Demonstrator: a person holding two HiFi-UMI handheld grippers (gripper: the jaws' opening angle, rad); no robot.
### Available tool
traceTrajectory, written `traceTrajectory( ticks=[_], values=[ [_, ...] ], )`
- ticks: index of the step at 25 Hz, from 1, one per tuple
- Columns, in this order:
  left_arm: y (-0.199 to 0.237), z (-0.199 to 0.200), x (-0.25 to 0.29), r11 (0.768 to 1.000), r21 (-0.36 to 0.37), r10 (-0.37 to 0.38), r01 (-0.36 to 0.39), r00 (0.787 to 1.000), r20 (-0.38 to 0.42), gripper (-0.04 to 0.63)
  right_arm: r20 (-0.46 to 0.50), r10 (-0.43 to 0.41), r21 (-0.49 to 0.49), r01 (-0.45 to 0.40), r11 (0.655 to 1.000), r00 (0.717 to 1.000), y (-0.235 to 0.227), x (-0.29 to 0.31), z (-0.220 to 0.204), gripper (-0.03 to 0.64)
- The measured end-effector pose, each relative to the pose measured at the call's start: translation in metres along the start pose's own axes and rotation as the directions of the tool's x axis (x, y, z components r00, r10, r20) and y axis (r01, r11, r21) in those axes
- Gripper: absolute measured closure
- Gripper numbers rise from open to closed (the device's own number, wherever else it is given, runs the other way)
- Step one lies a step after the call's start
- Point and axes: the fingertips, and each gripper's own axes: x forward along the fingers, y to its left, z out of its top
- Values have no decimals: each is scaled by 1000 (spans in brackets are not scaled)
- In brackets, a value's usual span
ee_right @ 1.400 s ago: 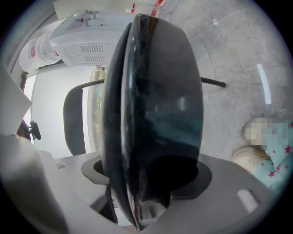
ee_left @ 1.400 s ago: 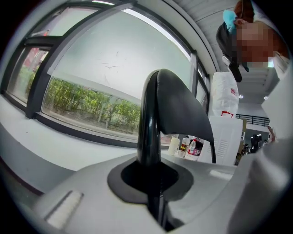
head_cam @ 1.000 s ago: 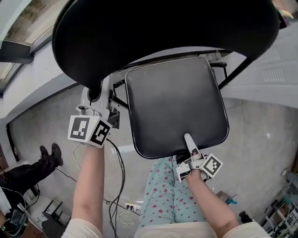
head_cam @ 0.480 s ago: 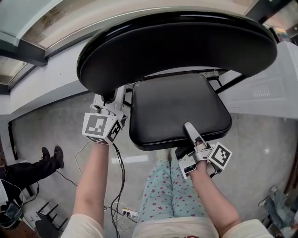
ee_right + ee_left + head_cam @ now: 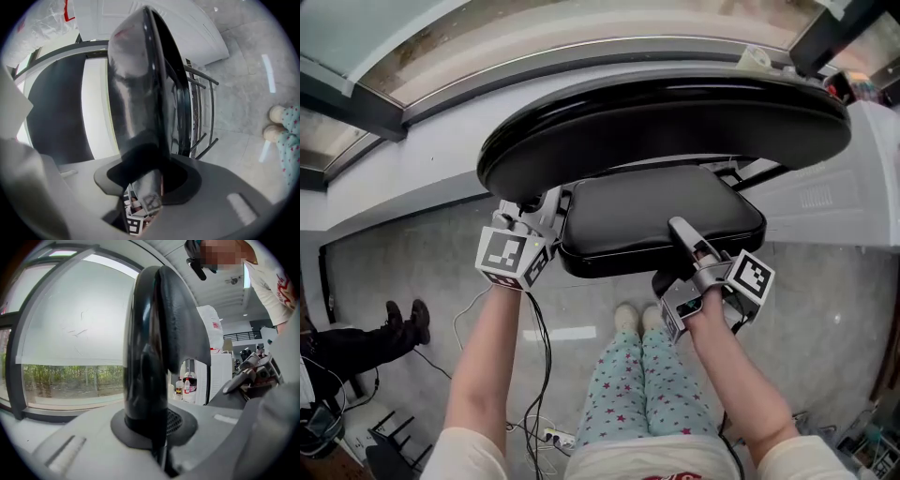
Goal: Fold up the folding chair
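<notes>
The folding chair has a black glossy backrest (image 5: 666,122) and, under it, a black padded seat (image 5: 647,220), tipped up so I see it nearly edge-on. My left gripper (image 5: 530,225) is at the backrest's left end; in the left gripper view the backrest's edge (image 5: 150,348) stands clamped between the jaws (image 5: 153,427). My right gripper (image 5: 680,246) holds the seat's front edge. Its jaws have just been closing, and in the right gripper view the seat (image 5: 140,93) is pinched between them (image 5: 145,176). Metal frame bars (image 5: 201,117) run beside the seat.
The person's star-patterned trouser legs and feet (image 5: 636,323) are right below the seat. Cables (image 5: 542,412) lie on the grey floor at the left. A window wall (image 5: 441,56) runs behind the chair, a white cabinet (image 5: 825,192) to the right. Another person's shoes (image 5: 405,317) are far left.
The seat's front edge has risen with my right gripper, swinging the seat up toward the backrest. My left gripper has risen a little with the backrest.
</notes>
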Motion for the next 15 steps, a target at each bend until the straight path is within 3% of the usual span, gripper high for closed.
traceTrajectory(
  ticks=[5, 11, 13, 15],
  values=[
    [-14, -8, -9, 999, 28, -37, 36, 999, 13, 592, 7, -35, 37, 35, 999, 999, -1, 4, 2, 440],
    [-7, -7, -15, 990, 7, -142, 144, 985, -100, 384, -1, -62, 31, 62, 998, 998, 16, 19, 4, 442],
    [0, 2, -35, 986, -39, -167, 164, 982, -92, 316, 3, -64, 33, 64, 997, 998, 17, 19, 4, 442],
    [1, 34, -57, 978, -68, -198, 195, 980, -36, 267, 6, -65, 33, 65, 997, 998, 17, 20, 6, 442]
  ],
)
